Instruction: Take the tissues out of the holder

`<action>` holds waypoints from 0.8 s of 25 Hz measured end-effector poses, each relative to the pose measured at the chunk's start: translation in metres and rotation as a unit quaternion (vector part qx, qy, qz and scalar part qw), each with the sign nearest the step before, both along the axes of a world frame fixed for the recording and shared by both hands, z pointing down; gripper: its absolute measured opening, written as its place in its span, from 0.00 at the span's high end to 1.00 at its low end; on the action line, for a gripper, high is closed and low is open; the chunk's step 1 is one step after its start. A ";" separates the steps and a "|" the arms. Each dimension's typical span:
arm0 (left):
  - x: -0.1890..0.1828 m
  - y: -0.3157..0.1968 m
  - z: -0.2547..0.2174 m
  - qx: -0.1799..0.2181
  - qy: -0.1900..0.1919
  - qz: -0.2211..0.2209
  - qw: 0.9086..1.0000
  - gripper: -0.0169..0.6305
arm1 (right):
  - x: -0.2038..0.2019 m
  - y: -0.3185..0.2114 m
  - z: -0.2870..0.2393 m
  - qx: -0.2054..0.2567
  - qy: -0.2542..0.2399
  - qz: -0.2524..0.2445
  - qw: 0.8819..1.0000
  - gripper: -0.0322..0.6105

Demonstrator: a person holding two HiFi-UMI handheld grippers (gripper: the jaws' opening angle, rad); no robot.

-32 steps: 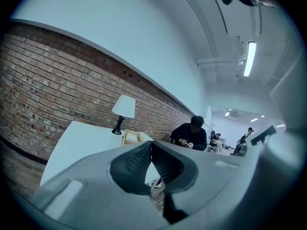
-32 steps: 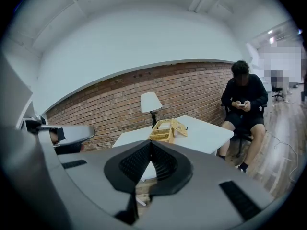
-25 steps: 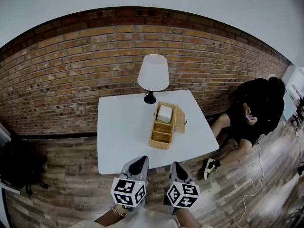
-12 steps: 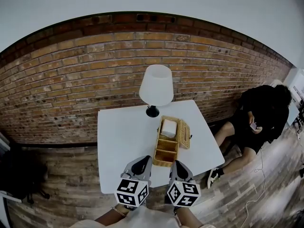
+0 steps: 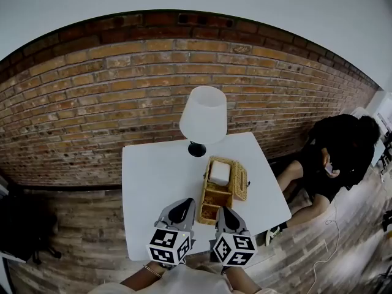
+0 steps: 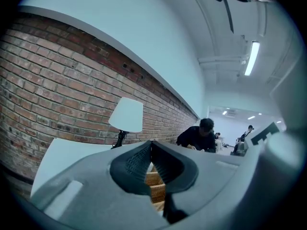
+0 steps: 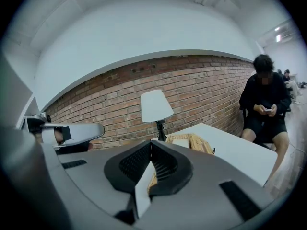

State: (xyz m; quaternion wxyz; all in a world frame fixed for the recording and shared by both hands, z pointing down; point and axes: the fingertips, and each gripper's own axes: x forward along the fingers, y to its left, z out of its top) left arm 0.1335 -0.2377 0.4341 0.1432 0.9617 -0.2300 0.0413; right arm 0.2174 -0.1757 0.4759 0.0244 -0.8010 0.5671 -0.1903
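A woven wicker holder [image 5: 219, 188] lies on the white table [image 5: 153, 176], its lid [image 5: 239, 184] hinged open to the right. A white pack of tissues [image 5: 219, 173] sits in its far compartment. Both grippers hang side by side over the table's near edge. My left gripper [image 5: 180, 209] is shut with nothing in it, just left of the holder's near end. My right gripper [image 5: 224, 214] is shut and empty, right at that near end. Between the shut tips the holder [image 6: 154, 186] shows in the left gripper view, and in the right gripper view the holder [image 7: 192, 140] lies just ahead.
A table lamp [image 5: 203, 115] with a white shade stands at the table's far edge before a brick wall [image 5: 92, 97]. A person in black [image 5: 334, 158] sits on the floor to the right, close to the table corner. The floor is wooden planks.
The view has closed in on the table. Both grippers, still shut, have come forward from in front of the table to its near edge, up to the holder's near end.
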 end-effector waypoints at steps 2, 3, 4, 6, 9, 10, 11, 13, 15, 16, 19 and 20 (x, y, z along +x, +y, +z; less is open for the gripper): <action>0.004 -0.005 0.004 -0.008 0.001 -0.006 1.000 0.96 | 0.003 -0.003 0.003 -0.005 -0.001 -0.006 1.000 0.94; 0.005 -0.006 0.006 -0.013 0.001 -0.009 1.000 0.96 | 0.005 -0.004 0.005 -0.009 -0.002 -0.010 1.000 0.94; 0.007 -0.007 0.009 -0.018 0.001 -0.012 1.000 0.96 | 0.007 -0.005 0.007 -0.012 -0.003 -0.013 1.000 0.94; 0.012 -0.011 0.012 -0.024 -0.002 -0.016 1.000 0.96 | 0.013 -0.010 0.010 -0.016 -0.005 -0.018 1.000 0.94; 0.016 -0.015 0.012 -0.026 -0.005 -0.023 0.999 0.96 | 0.023 -0.020 0.014 -0.019 -0.010 -0.031 0.999 0.94; 0.016 -0.014 0.012 -0.026 -0.006 -0.025 0.999 0.96 | 0.026 -0.021 0.017 -0.023 -0.012 -0.039 0.999 0.94; 0.015 -0.013 0.014 -0.027 -0.008 -0.028 0.999 0.96 | 0.028 -0.023 0.020 -0.028 -0.015 -0.049 0.998 0.94; 0.015 -0.017 0.017 -0.032 -0.012 -0.037 0.999 0.96 | 0.033 -0.029 0.026 -0.036 -0.023 -0.068 0.997 0.94; 0.016 -0.022 0.020 -0.038 -0.015 -0.045 0.998 0.96 | 0.040 -0.035 0.029 -0.041 -0.023 -0.078 0.996 0.94; 0.017 -0.024 0.022 -0.040 -0.017 -0.049 0.998 0.96 | 0.044 -0.038 0.030 -0.042 -0.022 -0.082 0.996 0.94; 0.017 -0.029 0.027 -0.044 -0.022 -0.061 0.997 0.96 | 0.057 -0.046 0.037 -0.046 -0.012 -0.095 0.994 0.93; 0.017 -0.031 0.029 -0.045 -0.024 -0.065 0.997 0.96 | 0.062 -0.050 0.041 -0.051 -0.007 -0.101 0.994 0.93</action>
